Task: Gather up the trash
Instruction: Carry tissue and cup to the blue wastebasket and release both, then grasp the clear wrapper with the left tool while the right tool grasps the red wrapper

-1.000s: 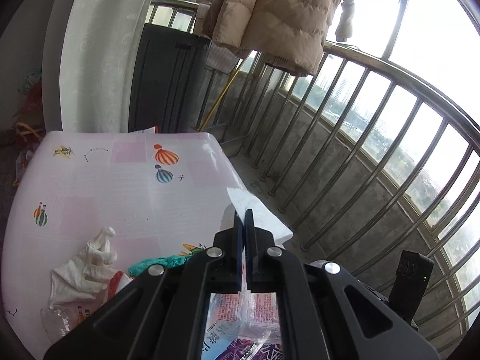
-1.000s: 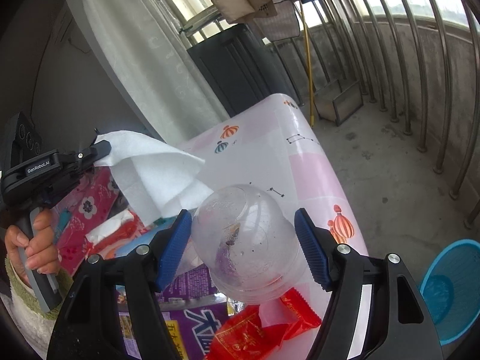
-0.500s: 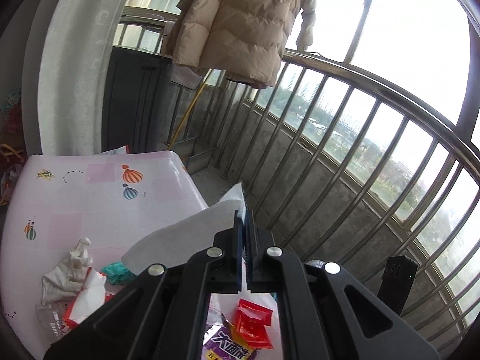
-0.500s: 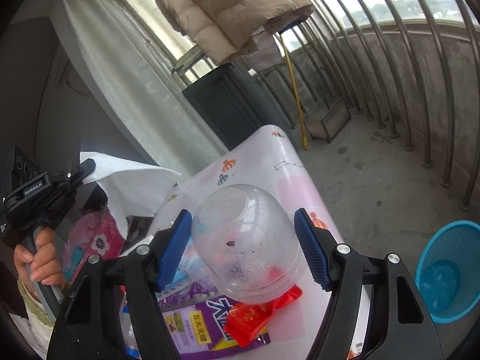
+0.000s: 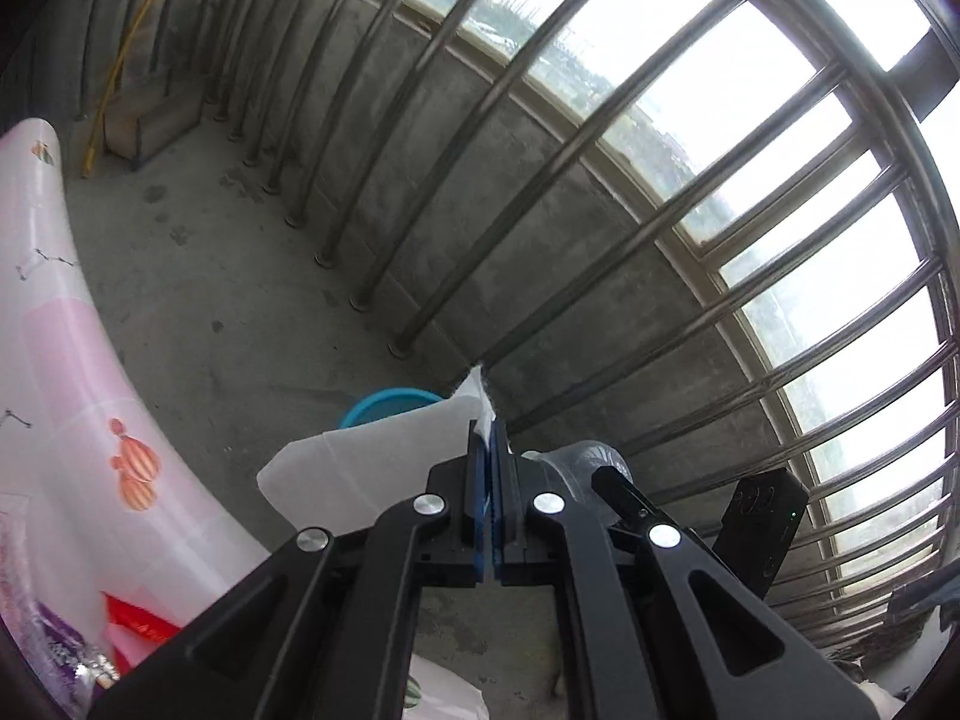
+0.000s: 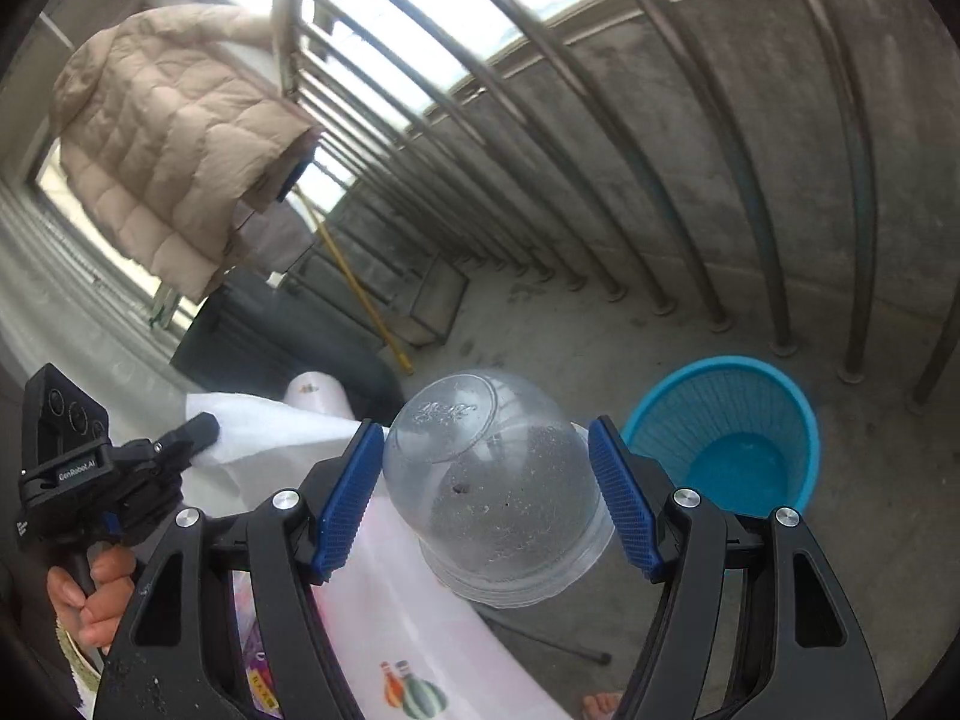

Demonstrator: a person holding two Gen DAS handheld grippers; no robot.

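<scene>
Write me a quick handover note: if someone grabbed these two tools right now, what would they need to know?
Left tool: shut on a white tissue.
Right tool: clamped around an upturned clear plastic cup.
Blue wastebasket stands on the balcony floor beside the table; it looks empty.
Done: both pieces lifted off the table.
Left: drop both in the wastebasket, then fetch the red wrapper and purple packet on the table.

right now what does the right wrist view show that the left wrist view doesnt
Only the right wrist view shows the beige puffer jacket hung on the railing, the person's hand holding the left gripper, and the inside of the blue basket. Only the left wrist view shows the red wrapper on the table. Both show the white tissue pinched in the left gripper, the clear plastic cup in the right gripper, and the railing bars.
</scene>
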